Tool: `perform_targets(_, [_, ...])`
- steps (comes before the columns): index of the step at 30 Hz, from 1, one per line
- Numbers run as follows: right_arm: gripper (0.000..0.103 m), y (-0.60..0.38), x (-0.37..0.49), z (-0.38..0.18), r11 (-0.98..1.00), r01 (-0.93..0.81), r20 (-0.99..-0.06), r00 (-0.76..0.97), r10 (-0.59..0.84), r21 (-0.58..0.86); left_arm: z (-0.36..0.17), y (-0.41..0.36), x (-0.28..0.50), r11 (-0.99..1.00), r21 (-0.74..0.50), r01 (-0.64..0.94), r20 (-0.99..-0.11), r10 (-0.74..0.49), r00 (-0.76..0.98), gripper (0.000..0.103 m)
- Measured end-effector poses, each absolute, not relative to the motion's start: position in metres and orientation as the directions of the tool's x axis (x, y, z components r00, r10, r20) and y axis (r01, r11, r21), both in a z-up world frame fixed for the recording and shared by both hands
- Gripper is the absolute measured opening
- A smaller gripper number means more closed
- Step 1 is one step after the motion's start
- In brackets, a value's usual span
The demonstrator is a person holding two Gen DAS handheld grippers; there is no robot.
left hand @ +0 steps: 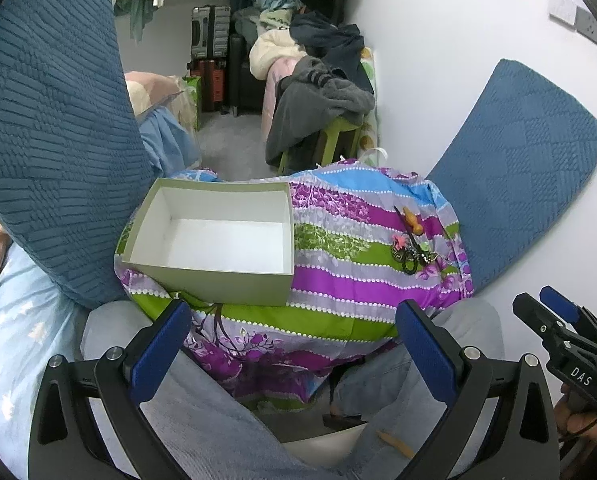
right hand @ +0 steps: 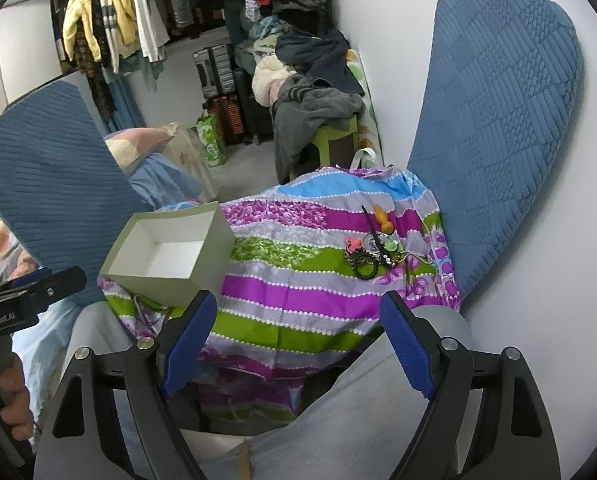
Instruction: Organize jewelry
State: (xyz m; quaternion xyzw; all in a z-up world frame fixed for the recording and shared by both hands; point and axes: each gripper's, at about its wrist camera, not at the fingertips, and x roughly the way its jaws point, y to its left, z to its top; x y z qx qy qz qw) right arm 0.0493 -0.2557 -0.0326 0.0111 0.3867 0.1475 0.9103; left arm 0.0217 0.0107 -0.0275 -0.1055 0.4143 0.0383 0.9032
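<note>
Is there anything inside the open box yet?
No. The box shows only a bare white floor and walls in the left wrist view; its near wall hides a strip of floor. The jewelry pile lies on the striped cloth, apart from the box.

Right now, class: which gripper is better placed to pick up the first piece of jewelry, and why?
Right. The jewelry pile lies on the cloth's right side, ahead of the open right gripper. The left gripper, also open, faces the empty box instead.
</note>
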Motion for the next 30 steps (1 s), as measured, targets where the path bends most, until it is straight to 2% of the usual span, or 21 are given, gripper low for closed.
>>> perform_targets(4, [0.081,-0.259,0.054,-0.041,0.961,-0.244,-0.698,0.665,0.266,0.133,-0.032,0.01,0.032,0.977,-0.151,-0.15,-0.756,-0.016,0.654,0.102])
perform_targets(11, [0.06,-0.265,0.071,-0.063,0.967,-0.213,-0.706,0.664,0.246,0.137,-0.045,0.003,0.059,0.981,-0.167,-0.096,-0.762,-0.066,0.645,0.102])
perform_targets(20, [0.052,-0.274,0.103,-0.095,0.978,-0.165,-0.683,0.7,0.208,0.129,-0.064,-0.022,0.113,0.985,-0.172,0.017,-0.755,-0.142,0.641,0.101])
perform_targets(30, [0.05,-0.282,0.146,-0.129,0.984,-0.119,-0.686,0.705,0.178,0.132,-0.085,-0.04,0.166,0.971,-0.221,0.087,-0.734,-0.225,0.641,0.101])
